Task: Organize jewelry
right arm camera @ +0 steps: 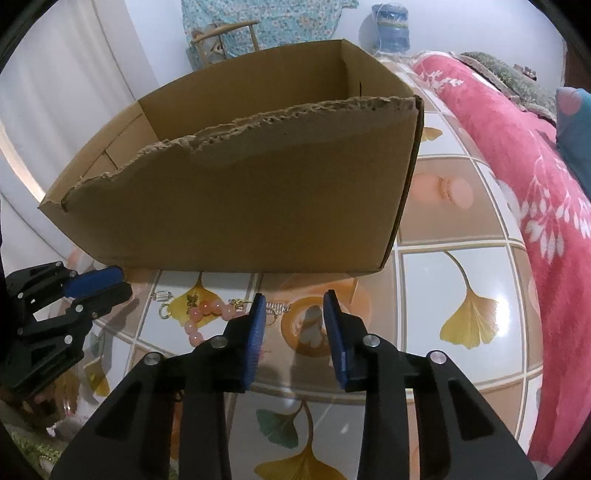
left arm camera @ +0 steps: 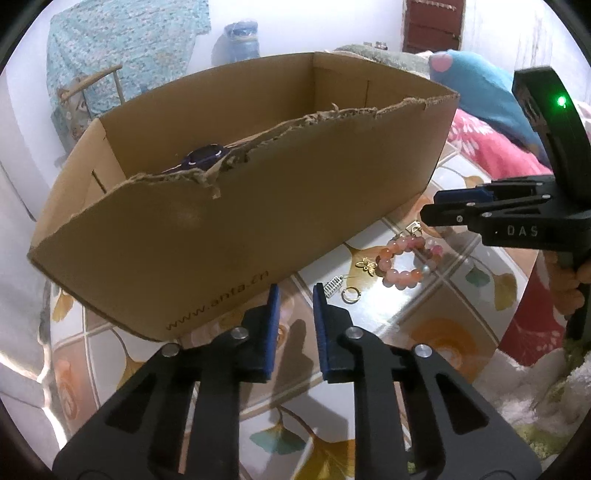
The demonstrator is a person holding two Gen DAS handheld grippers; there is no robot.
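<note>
Nearest the left wrist camera, the left gripper (left arm camera: 294, 291) hovers over the glossy desk (left arm camera: 454, 325), whose top is patterned with ginkgo leaves. Its blue pads (left arm camera: 272, 332) stand a narrow gap apart with nothing between them.

Just beyond its tips lie the small pieces: a silver charm (left arm camera: 331, 289), a gold hoop earring (left arm camera: 348, 295) beside it, and a gold butterfly piece (left arm camera: 366, 266) a little farther on. The pink bead bracelet (left arm camera: 408, 262) lies right of these, touching the butterfly piece, with another small gold piece (left arm camera: 414, 228) at its far edge.

The right gripper (right arm camera: 295, 299) hangs above the same desk, its pads apart by a somewhat wider gap and empty. The bracelet lies just left of its left finger, partly hidden behind it. In the left wrist view this gripper enters from the right, above the far side of the bracelet, with a hand (left arm camera: 570, 280) around its grip.

Behind the jewelry stands an open cardboard box (left arm camera: 236, 206) with a torn near wall; a dark blue object (left arm camera: 205, 155) shows inside it. Farther back are a pink floral blanket (right arm camera: 517, 177), a blue plush toy (left arm camera: 491, 99), a wooden chair (right arm camera: 225, 37) and a blue water jug (right arm camera: 395, 27).
</note>
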